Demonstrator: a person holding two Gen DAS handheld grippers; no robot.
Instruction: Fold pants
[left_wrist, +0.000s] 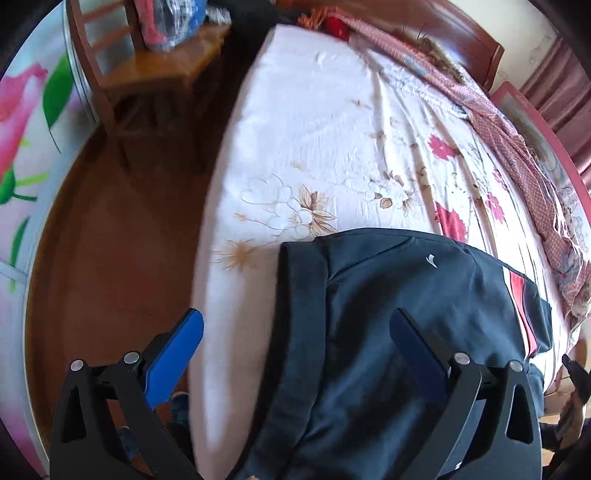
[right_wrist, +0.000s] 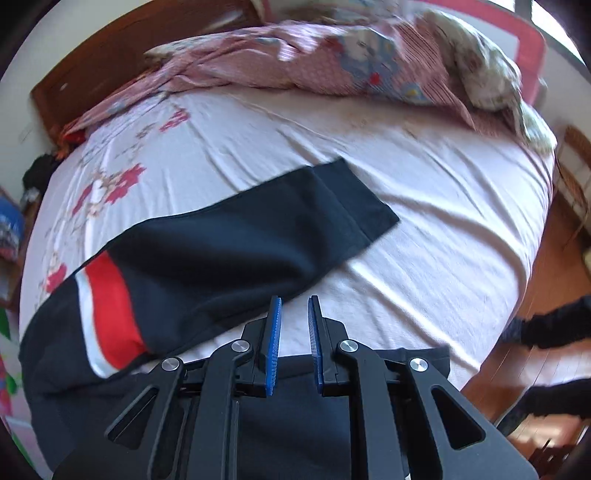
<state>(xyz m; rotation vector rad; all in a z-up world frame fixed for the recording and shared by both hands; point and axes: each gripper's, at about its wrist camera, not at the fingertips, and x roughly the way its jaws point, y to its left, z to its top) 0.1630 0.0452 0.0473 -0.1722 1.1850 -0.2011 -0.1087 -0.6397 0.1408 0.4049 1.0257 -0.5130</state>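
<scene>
Pants (right_wrist: 229, 236) lie flat on the bed (right_wrist: 424, 206), waistband near its edge. Left gripper (left_wrist: 295, 332) spreads wide above them; right gripper (right_wrist: 294, 314) stands narrowly apart, empty. Quilt (right_wrist: 332, 62) beyond, chair (left_wrist: 147, 74) beside.

Pants (right_wrist: 221, 251) flat on bed (right_wrist: 424, 206), near its front edge. One leg runs toward 1 o'clock in right wrist view, cuff (right_wrist: 358, 199) at mid-bed; other leg under right gripper (right_wrist: 294, 314) at 6 o'clock. Quilt (right_wrist: 332, 62) bunched along far side at 12, headboard (right_wrist: 92, 62) behind at 10. Left wrist view: waistband (left_wrist: 299, 314) between fingers of left gripper (left_wrist: 295, 325); chair (left_wrist: 147, 74) on floor (left_wrist: 110, 258) at 10 o'clock, beside bed.
</scene>
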